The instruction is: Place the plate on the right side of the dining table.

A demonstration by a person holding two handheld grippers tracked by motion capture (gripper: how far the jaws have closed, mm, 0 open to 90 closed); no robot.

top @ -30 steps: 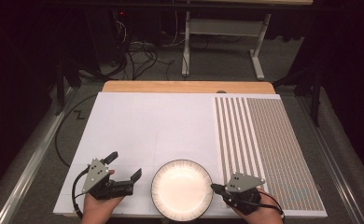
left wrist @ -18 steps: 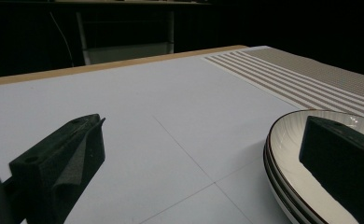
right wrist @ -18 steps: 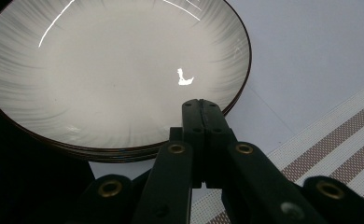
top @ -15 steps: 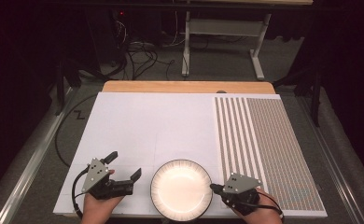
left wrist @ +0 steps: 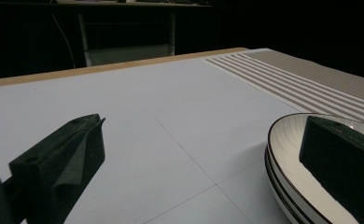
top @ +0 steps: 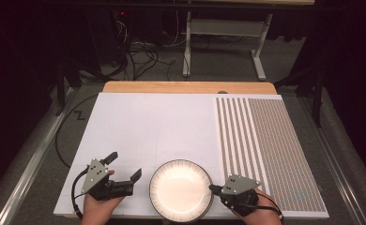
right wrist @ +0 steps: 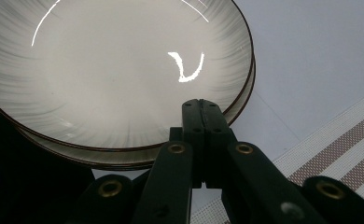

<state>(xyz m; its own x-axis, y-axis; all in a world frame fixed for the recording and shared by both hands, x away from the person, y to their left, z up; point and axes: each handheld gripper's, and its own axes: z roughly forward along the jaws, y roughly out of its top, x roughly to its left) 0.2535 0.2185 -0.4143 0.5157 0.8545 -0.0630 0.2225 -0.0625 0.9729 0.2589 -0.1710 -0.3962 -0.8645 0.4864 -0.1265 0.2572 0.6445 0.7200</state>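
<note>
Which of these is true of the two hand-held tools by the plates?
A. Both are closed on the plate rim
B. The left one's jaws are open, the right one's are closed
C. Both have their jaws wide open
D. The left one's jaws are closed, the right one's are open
B: the left gripper has its jaws spread wide beside the stacked plates, while the right gripper has its jaws pressed together at the rim.

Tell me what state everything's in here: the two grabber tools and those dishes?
Left gripper: open, jaws wide apart, beside the plates, touching nothing.
Right gripper: shut, jaws pressed together at the plates' rim.
Plates: stacked, upright, empty, at the table's near edge.
Striped mat: lying flat, bare.
</note>
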